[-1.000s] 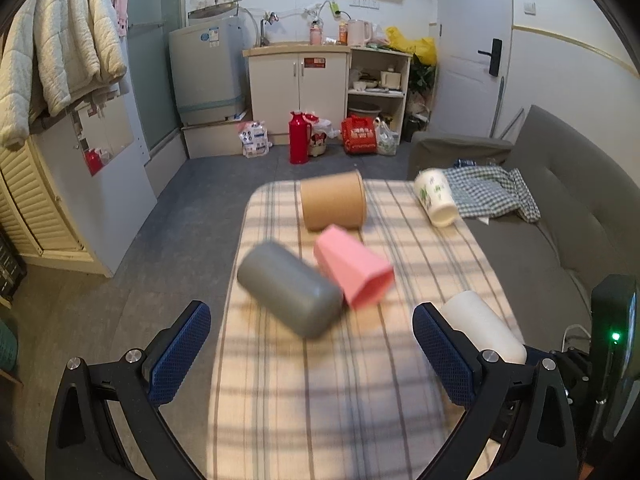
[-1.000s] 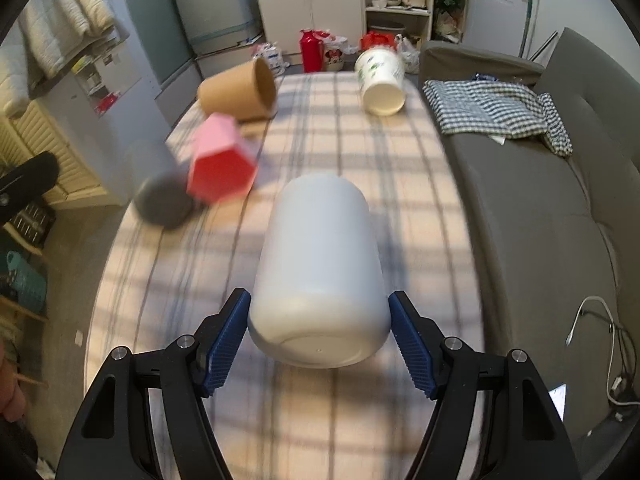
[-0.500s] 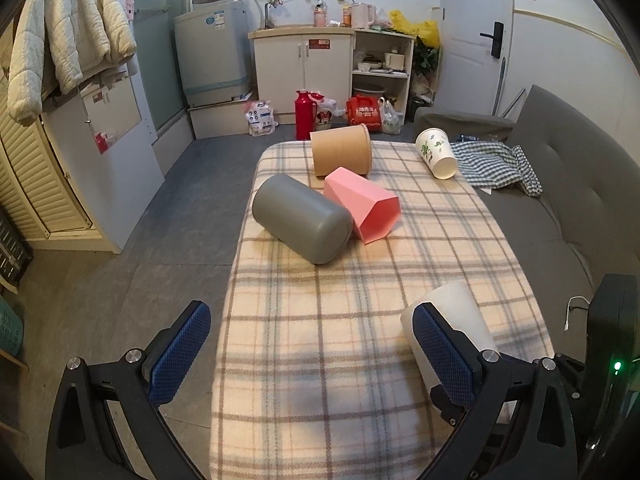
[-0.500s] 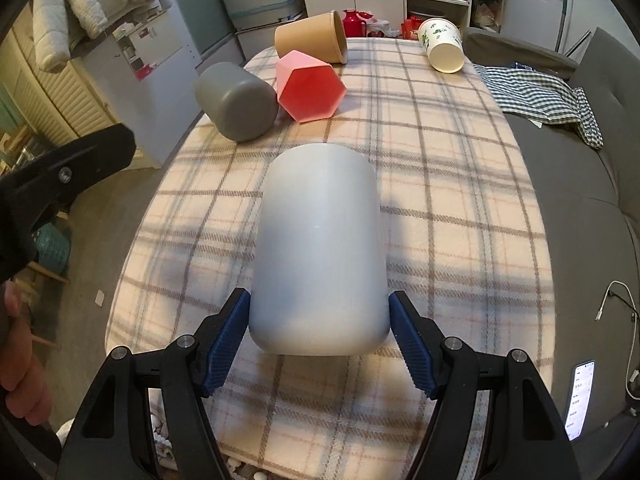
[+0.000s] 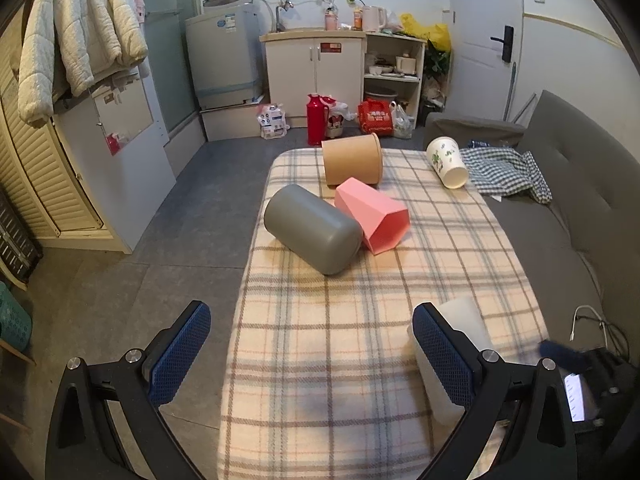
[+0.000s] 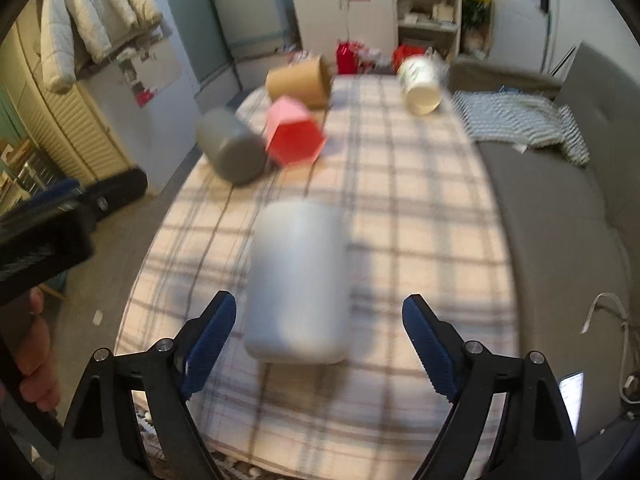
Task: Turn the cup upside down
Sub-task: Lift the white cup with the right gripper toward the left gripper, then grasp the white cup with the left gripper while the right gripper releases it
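Left wrist view: the left gripper (image 5: 312, 344) is seen spread wide, nothing held between its blue pads, positioned over the near end of a plaid-covered table (image 5: 360, 360). A white cup (image 5: 464, 320) is found at the table's near right edge, largely hidden behind the right-hand finger; its pose cannot be told from here. Farther up the cloth, a grey cup (image 5: 312, 229) is laid on its side, touching a pink faceted cup (image 5: 374, 214) that is also tipped over with its mouth toward the camera. Just behind these a brown paper cup (image 5: 352, 159) lies on its side, and a printed white paper cup (image 5: 447, 162) is tipped near the right edge — beside a checked cloth (image 5: 506, 174) draped on a grey sofa (image 5: 580, 200).

Right wrist view (blurred by motion): the right gripper (image 6: 320, 344) is seen with its fingers spread apart, clear of the white cup (image 6: 298, 286) on both sides. The cup is placed between them on the plaid cloth, its rounded closed end nearest the camera — whether lying or inverted cannot be told through the blur. The grey cup (image 6: 231, 151), pink faceted cup (image 6: 294, 136), brown paper cup (image 6: 298, 82) and printed white paper cup (image 6: 420, 80) are noted beyond it.
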`<control>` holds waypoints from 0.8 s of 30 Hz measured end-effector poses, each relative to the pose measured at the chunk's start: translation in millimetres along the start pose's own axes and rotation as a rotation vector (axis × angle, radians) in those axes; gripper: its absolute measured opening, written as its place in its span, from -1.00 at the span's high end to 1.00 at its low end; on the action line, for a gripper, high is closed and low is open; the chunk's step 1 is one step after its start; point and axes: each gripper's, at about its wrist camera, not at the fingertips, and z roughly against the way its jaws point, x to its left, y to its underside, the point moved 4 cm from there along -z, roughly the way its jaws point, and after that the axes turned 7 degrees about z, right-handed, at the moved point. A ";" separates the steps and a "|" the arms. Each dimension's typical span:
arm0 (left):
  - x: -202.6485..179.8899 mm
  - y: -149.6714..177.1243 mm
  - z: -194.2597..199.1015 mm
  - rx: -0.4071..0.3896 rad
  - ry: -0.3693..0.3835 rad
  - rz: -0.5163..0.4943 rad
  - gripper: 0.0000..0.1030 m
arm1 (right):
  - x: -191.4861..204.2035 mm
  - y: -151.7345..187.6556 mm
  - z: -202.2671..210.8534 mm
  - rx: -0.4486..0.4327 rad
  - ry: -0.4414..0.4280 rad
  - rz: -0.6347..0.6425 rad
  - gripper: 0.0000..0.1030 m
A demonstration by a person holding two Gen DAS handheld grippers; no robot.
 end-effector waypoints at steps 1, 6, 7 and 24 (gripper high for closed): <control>-2.2 0.6 0.3 0.001 0.005 0.009 -1.00 | -8.1 -1.9 8.8 -0.024 0.025 -0.004 -0.67; -22.5 17.4 1.8 0.012 0.054 0.010 -1.00 | -47.2 -2.5 35.8 -0.108 0.151 -0.049 -0.68; -27.4 21.9 1.3 0.019 0.067 0.009 -1.00 | -55.1 -1.5 38.8 -0.120 0.174 -0.060 -0.68; -101.1 94.0 -41.3 0.243 0.251 -0.088 -0.98 | -100.4 23.1 14.4 -0.055 0.217 -0.157 -0.67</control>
